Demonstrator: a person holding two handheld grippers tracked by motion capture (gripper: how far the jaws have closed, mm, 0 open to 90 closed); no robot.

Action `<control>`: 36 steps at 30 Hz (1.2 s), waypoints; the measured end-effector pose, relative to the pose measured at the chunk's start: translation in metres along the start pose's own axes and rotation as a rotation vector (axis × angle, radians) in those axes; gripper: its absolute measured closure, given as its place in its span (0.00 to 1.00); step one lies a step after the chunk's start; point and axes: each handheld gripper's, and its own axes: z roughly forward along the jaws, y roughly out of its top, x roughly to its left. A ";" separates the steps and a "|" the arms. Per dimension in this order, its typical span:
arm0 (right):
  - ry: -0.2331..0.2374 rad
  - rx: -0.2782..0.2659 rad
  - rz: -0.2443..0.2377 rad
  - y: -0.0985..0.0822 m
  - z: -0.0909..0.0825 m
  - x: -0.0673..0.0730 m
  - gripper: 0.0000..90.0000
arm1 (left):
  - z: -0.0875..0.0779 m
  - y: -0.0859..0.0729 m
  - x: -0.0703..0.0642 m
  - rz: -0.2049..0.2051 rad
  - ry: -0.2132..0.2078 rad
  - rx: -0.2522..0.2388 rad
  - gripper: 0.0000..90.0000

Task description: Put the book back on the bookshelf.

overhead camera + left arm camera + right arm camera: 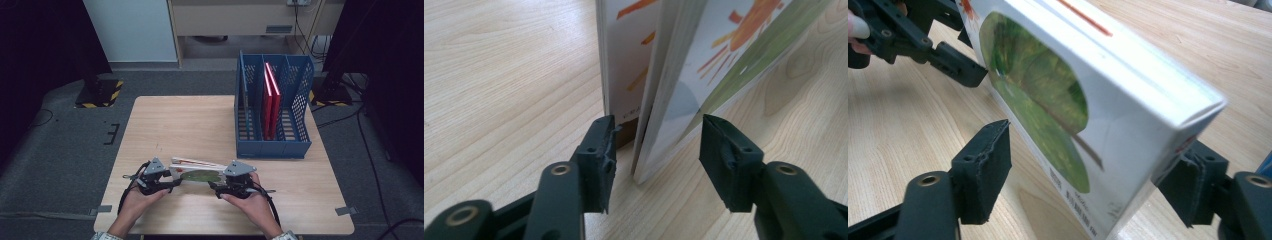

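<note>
1. At the left of the high view, the left gripper [172,184] sits low over the near part of the wooden table [180,125], held in the person's left hand [140,197].
2. In the left gripper view its jaws stand apart around the near edge of the book [684,100]; the left pad is just beside the cover, the right pad stands clear, so this claw is released, not clenched.
3. The book [197,172] stands on its edge, tilted, on the table between the two grippers, its white cover with a green oval facing the person.
4. The right gripper [214,186], in the right hand [250,200], has its jaws around the book's other end.
5. In the right gripper view the left pad stands off from the cover with a gap; the right pad lies behind the book [1073,100] and contact cannot be told. This claw reads as released.
6. Farther right and back, a blue file rack [272,147] stands on the table, well apart from the book, with red books [271,97] upright in one of its middle compartments.
</note>
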 end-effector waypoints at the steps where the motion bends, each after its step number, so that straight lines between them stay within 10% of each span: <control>1: 0.005 0.006 -0.005 0.001 0.000 -0.001 0.27 | -0.001 0.000 0.000 0.002 0.001 0.002 0.52; 36: 0.109 0.061 -0.083 0.033 0.013 -0.012 0.48 | -0.002 0.000 0.005 -0.043 0.039 -0.022 0.47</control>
